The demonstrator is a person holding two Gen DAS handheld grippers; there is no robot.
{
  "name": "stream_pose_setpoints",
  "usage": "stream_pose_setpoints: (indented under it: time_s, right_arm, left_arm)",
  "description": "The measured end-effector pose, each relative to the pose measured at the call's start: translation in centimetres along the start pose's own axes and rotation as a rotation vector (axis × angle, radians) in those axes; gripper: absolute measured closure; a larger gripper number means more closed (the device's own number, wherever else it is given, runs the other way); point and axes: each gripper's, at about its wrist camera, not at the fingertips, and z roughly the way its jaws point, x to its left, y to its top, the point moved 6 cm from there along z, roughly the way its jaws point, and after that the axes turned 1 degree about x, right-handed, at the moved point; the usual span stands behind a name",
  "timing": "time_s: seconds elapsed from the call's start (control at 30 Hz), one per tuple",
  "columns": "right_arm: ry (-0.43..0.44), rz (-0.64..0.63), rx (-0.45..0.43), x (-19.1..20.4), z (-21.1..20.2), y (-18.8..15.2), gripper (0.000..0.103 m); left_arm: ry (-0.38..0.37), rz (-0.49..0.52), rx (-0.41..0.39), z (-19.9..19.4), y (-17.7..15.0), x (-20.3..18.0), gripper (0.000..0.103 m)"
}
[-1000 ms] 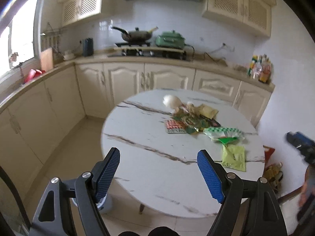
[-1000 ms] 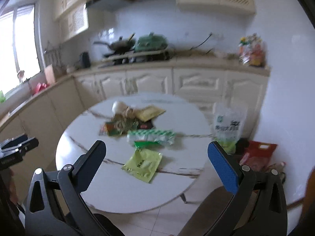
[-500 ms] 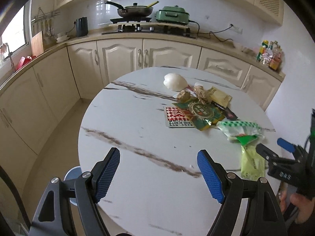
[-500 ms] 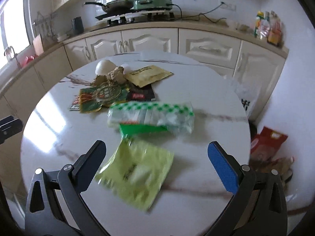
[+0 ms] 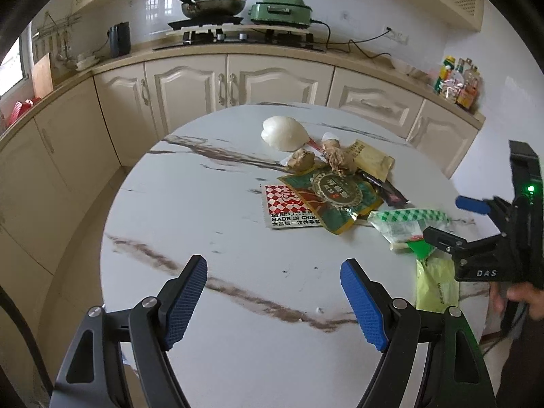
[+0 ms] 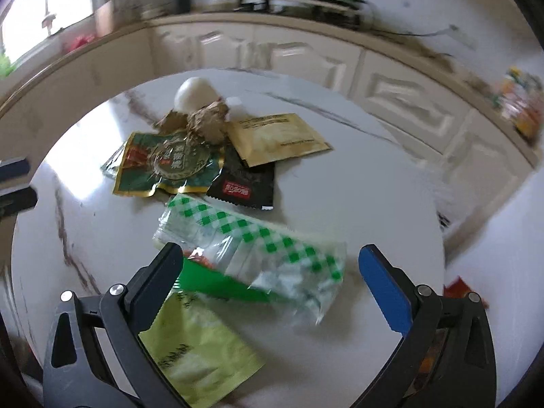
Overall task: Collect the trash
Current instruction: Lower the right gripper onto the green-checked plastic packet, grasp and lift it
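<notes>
The left gripper (image 5: pixel 273 301) hangs over bare marble with its jaws spread wide and nothing between them. From its camera the trash sits ahead of the jaws and to their right: a white crumpled ball (image 5: pixel 284 132) farthest off, brown paper scraps (image 5: pixel 335 158), a red checked packet (image 5: pixel 289 209) partly under a green foil wrapper (image 5: pixel 335 199), then a clear bag with green checks (image 5: pixel 406 222) and a lime-green packet (image 5: pixel 437 287) just right of the right jaw. This view alone shows the red checked packet clearly, plus the stove with a pan (image 5: pixel 212 3) and a green cooker (image 5: pixel 280 10) on the counter behind the round table (image 5: pixel 190 204). It also shows the right gripper (image 5: pixel 455 219) from the side, jaws apart, poised over the clear bag, with a hand (image 5: pixel 520 297) on its grip.

The right gripper's own camera is blurred but closer. Its jaws (image 6: pixel 268 282) stand wide open with the clear bag (image 6: pixel 251 248) lying between them, the pads not pressing it. The lime-green packet (image 6: pixel 200 350) lies below the left jaw, partly hidden by it. Only here do a black sachet (image 6: pixel 246 180) and a tan packet (image 6: pixel 277 137) show in full, ahead of the jaws beside the green foil wrapper (image 6: pixel 168 165). The left gripper's tips (image 6: pixel 15 183) peek in at the left edge.
</notes>
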Motion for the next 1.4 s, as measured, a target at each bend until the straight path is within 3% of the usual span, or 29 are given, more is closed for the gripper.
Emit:
stream_pose_setpoints:
  time_s: [0.07, 0.2, 0.43, 0.57, 0.7, 0.87, 1.03, 1.23, 1.3, 1.37, 1.4]
  right_arm:
    - [0.011, -0.058, 0.021, -0.4, 0.7, 0.1, 0.000]
    - [0.152, -0.197, 0.073, -0.2, 2.1, -0.1, 0.000]
    - [0.377, -0.250, 0.105, 0.0, 2.8, 0.2, 0.000]
    - [0.330, -0.251, 0.069, -0.4, 1.7, 0.9, 0.000]
    - [0.255, -0.407, 0.082, 1.8, -0.2, 0.2, 0.000]
    - [0.165, -0.549, 0.120, 3.9, 0.9, -1.6, 0.000]
    - [0.189, -0.452, 0.117, 4.0, 2.5, -0.5, 0.000]
    - [0.157, -0.242, 0.116, 3.3, 3.8, 0.1, 0.003]
    - [0.123, -0.188, 0.107, 3.3, 3.6, 0.2, 0.011]
    - [0.084, -0.158, 0.081, 3.4, 3.2, 0.4, 0.041]
    - [0.053, -0.148, 0.068, 3.3, 3.0, 0.5, 0.048]
  left_arm:
    - [0.004, 0.008, 0.002, 0.4, 0.3, 0.1, 0.026]
    - [0.006, 0.002, 0.007, 1.1, 0.7, 0.3, 0.026]
    - [0.017, -0.003, 0.020, 2.2, 0.4, 0.0, 0.026]
    - [0.023, -0.005, 0.014, 1.5, 0.4, 0.3, 0.026]
    - [0.028, -0.036, 0.003, 0.8, 0.3, 1.1, 0.026]
    - [0.031, -0.055, -0.002, 0.0, -0.2, 1.6, 0.026]
    - [0.032, -0.047, 0.004, -0.9, -0.7, 1.6, 0.026]
    - [0.025, -0.045, 0.003, -1.8, -1.2, 1.0, 0.026]
    - [0.024, -0.044, 0.008, -1.8, -1.4, 0.8, 0.026]
    - [0.022, -0.044, 0.013, -1.9, -1.4, 0.6, 0.026]
    - [0.022, -0.040, 0.017, -1.9, -1.5, 0.5, 0.026]
